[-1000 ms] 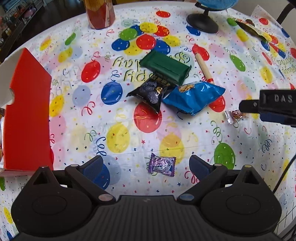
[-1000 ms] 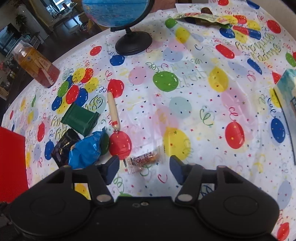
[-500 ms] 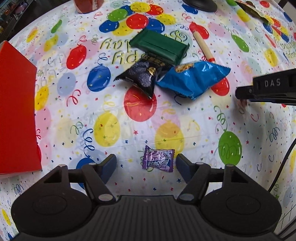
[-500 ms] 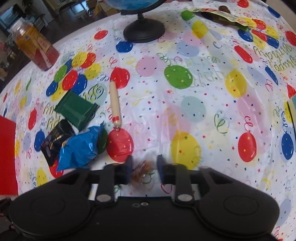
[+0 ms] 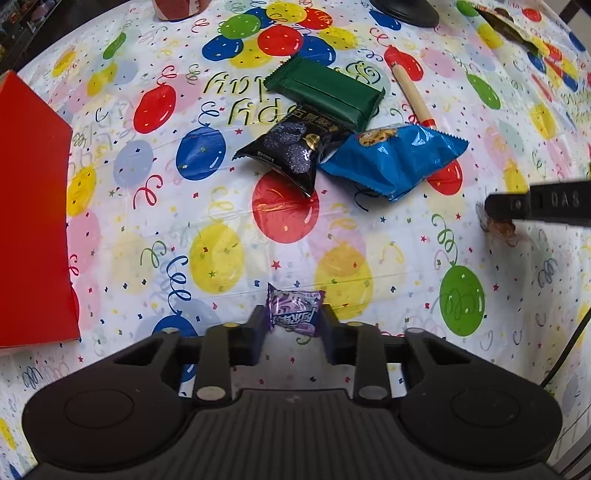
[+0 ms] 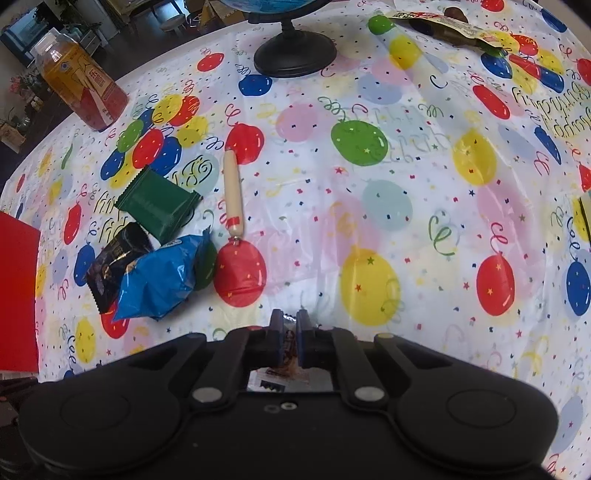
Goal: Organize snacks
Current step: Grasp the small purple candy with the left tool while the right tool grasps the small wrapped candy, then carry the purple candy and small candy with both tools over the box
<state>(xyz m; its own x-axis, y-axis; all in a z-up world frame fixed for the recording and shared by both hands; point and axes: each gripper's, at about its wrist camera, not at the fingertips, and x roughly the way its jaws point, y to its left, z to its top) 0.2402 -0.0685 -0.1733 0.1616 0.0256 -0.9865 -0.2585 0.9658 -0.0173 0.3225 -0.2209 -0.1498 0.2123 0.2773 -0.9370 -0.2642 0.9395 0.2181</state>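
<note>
My left gripper is shut on a small purple candy low over the balloon tablecloth. My right gripper is shut on a small clear-wrapped brown candy, mostly hidden between the jaws; in the left wrist view it hangs under the right gripper's finger. A green packet, a black packet, a blue packet and a wrapped sausage stick lie together in mid-table. A red box sits at the left.
A black globe stand and an orange drink bottle stand at the table's far side. A flat snack pouch lies at the far right corner. A cable runs at the right edge.
My left gripper moved forward and closed on the purple candy. My right gripper closed fully on the brown candy and lifted it off the cloth.
</note>
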